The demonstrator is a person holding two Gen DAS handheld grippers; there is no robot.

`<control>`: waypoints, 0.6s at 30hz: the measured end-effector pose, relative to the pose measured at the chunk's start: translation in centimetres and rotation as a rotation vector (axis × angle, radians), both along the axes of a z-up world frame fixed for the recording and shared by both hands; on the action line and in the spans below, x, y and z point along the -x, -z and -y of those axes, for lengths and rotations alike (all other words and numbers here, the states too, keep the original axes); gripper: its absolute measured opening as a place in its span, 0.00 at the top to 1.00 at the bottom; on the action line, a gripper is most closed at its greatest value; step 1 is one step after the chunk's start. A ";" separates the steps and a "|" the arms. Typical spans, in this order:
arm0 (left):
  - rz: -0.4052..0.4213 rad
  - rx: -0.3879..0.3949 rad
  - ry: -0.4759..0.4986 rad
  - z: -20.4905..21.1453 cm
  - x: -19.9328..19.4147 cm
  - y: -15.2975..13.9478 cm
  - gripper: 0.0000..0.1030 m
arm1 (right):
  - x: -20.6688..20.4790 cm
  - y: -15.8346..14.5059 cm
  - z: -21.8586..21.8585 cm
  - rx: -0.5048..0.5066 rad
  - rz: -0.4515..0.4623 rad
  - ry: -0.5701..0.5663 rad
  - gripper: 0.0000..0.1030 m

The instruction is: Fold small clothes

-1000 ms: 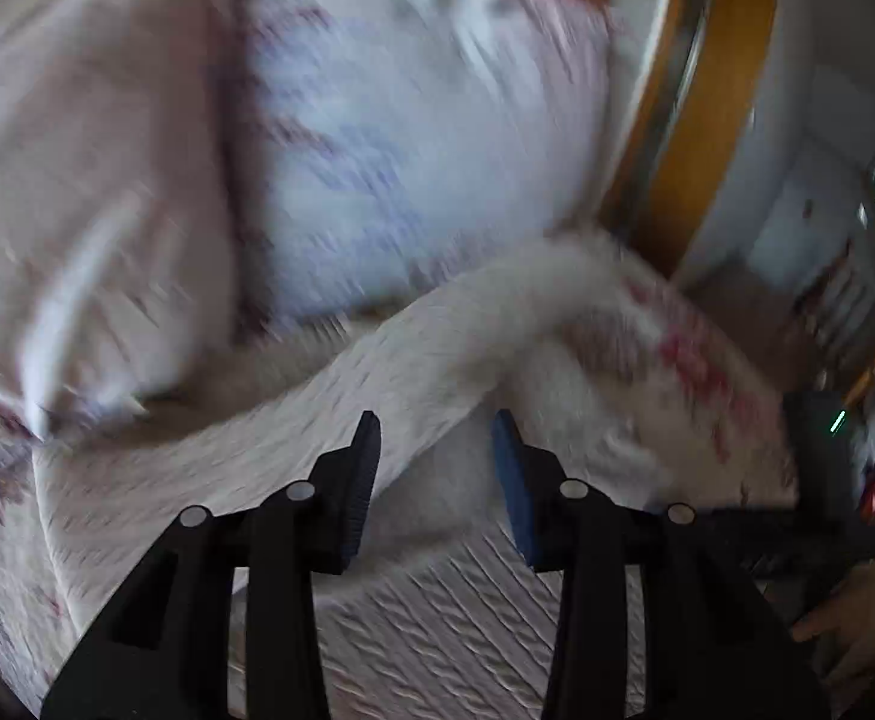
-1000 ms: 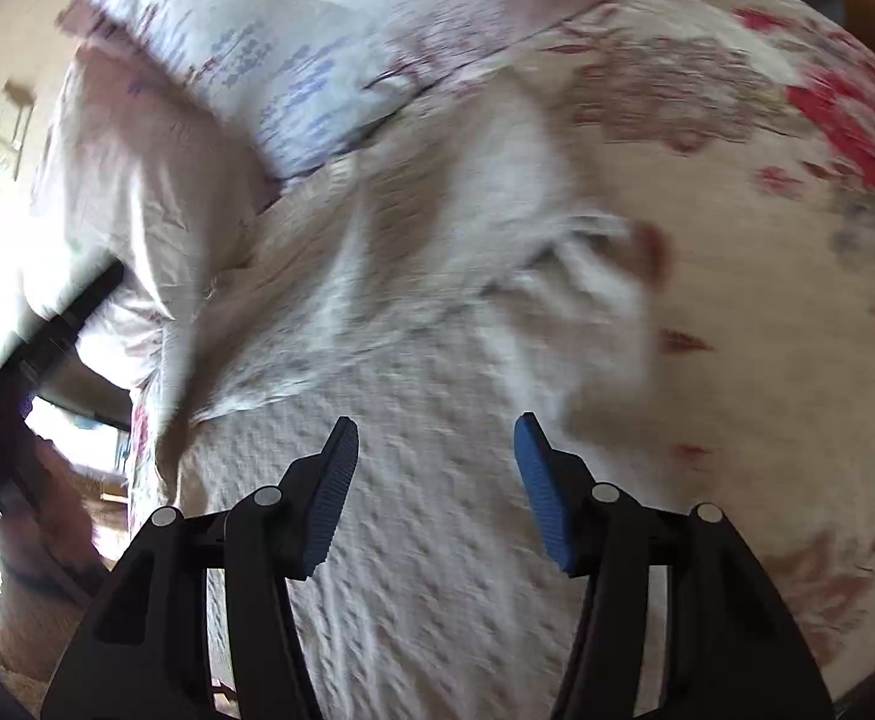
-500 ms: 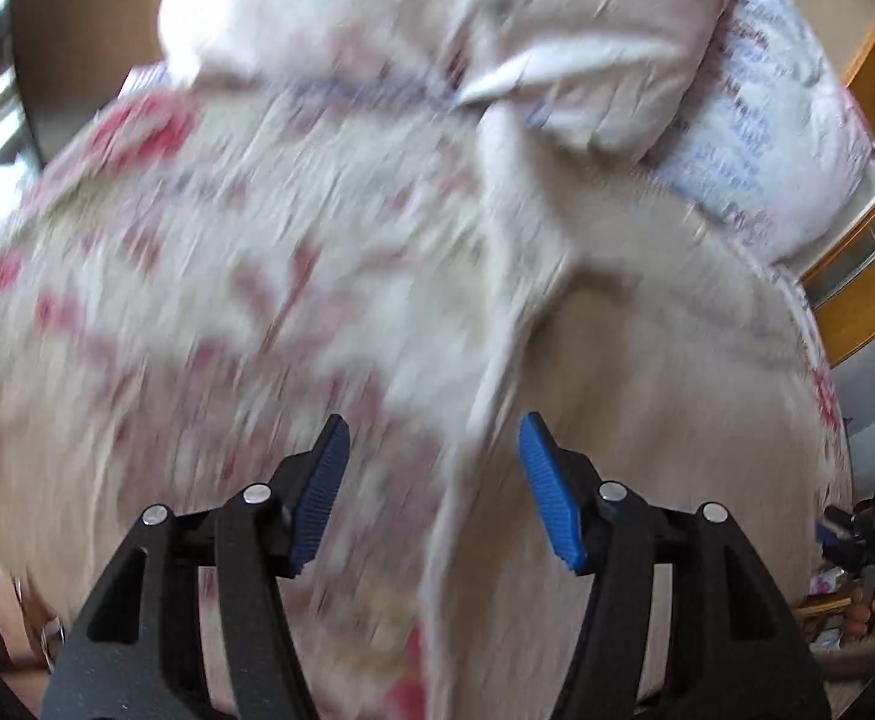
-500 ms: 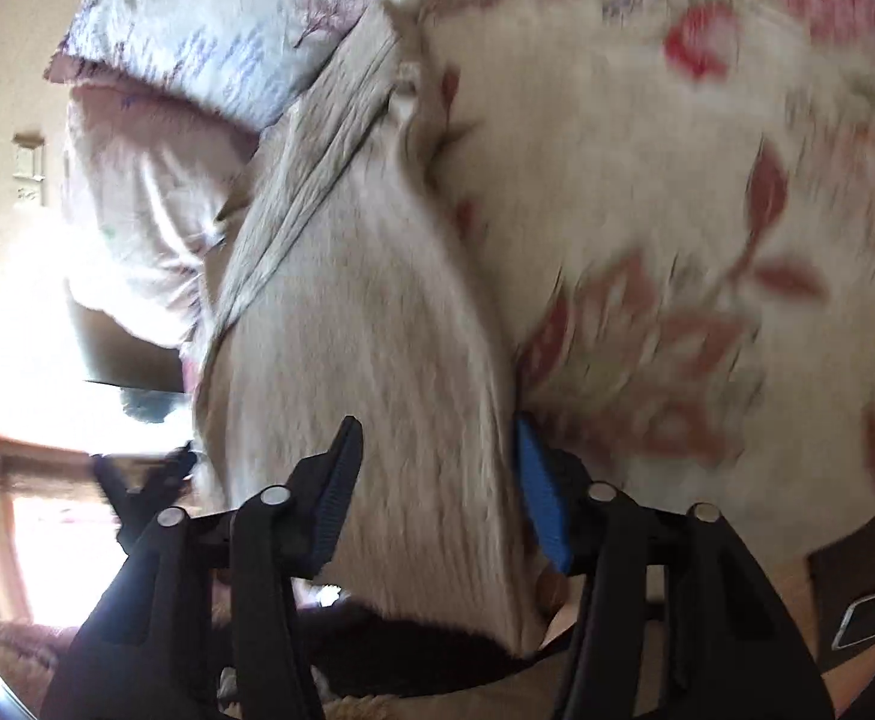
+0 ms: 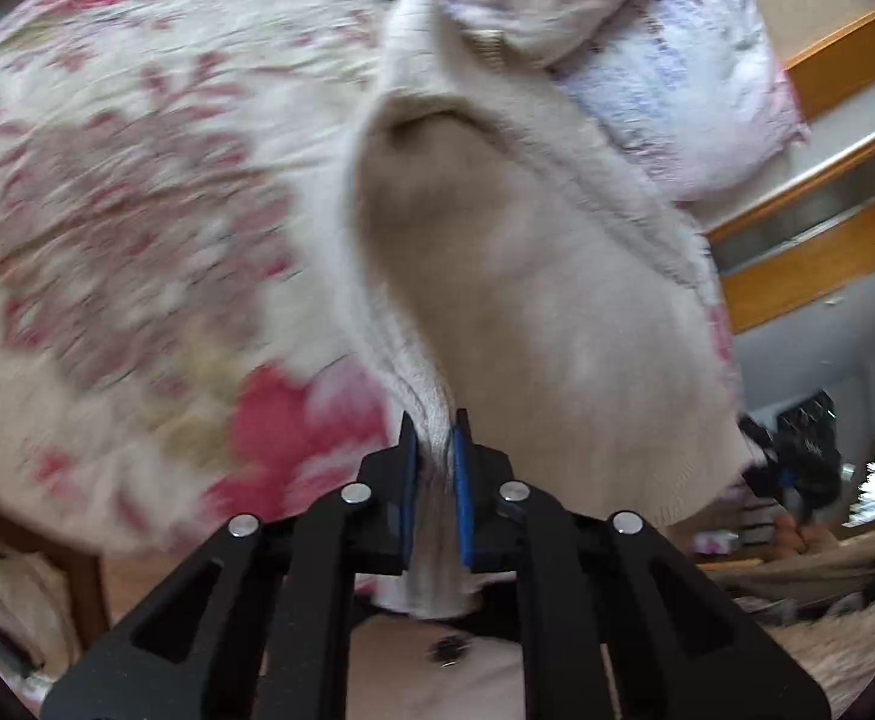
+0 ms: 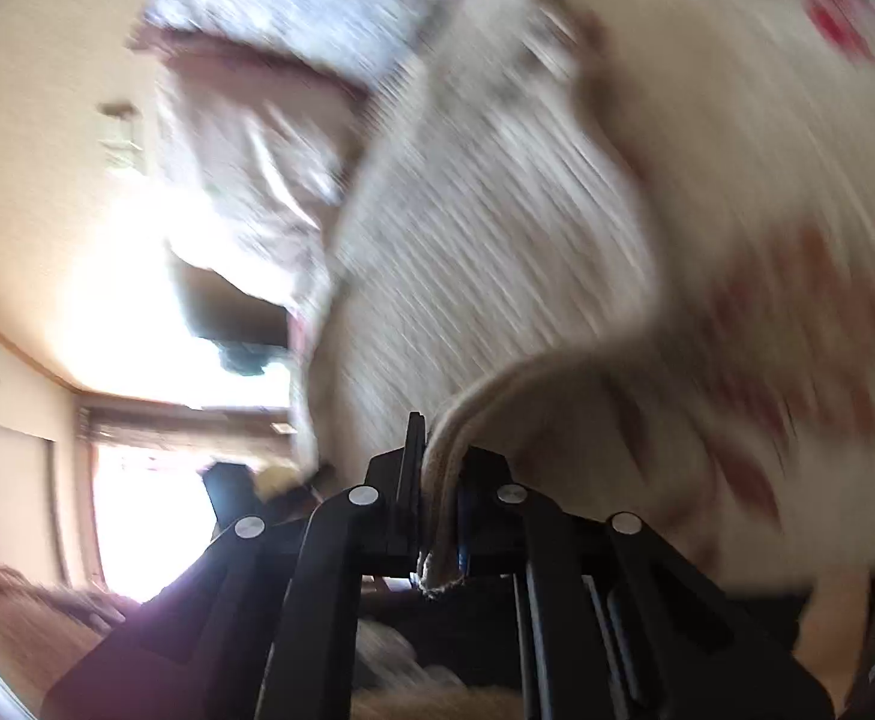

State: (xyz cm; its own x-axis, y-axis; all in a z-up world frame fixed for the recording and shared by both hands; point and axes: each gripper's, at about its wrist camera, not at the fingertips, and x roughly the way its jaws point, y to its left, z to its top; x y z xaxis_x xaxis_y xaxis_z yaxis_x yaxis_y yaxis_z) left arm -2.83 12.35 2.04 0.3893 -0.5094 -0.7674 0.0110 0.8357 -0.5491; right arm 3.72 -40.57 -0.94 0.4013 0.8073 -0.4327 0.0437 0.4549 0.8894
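Left gripper (image 5: 434, 450) pinching bunched sweater (image 5: 527, 300) edge; right gripper (image 6: 437, 480) clamped on its hem, over floral bedspread (image 5: 137, 210).

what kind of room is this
Most likely a bedroom: a floral bedspread covers a bed, pillows are piled at its far end, and both grippers clamp a cream knit garment over it.
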 end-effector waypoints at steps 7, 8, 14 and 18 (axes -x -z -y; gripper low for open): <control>0.282 0.075 -0.066 -0.9 -14.7 -7.5 0.89 | -13.6 -8.1 1.9 0.064 0.268 0.188 0.92; 0.302 0.049 -0.114 -1.2 -17.1 -8.1 0.86 | -15.4 -8.5 2.1 0.089 0.274 0.224 0.90; 0.192 -0.033 -0.202 -2.9 -23.0 -6.1 0.42 | -19.0 -6.9 2.4 0.120 0.148 0.352 0.29; 0.074 -0.002 -0.198 -4.2 -23.1 -1.9 0.44 | -17.8 -5.0 1.4 0.239 0.090 0.291 0.28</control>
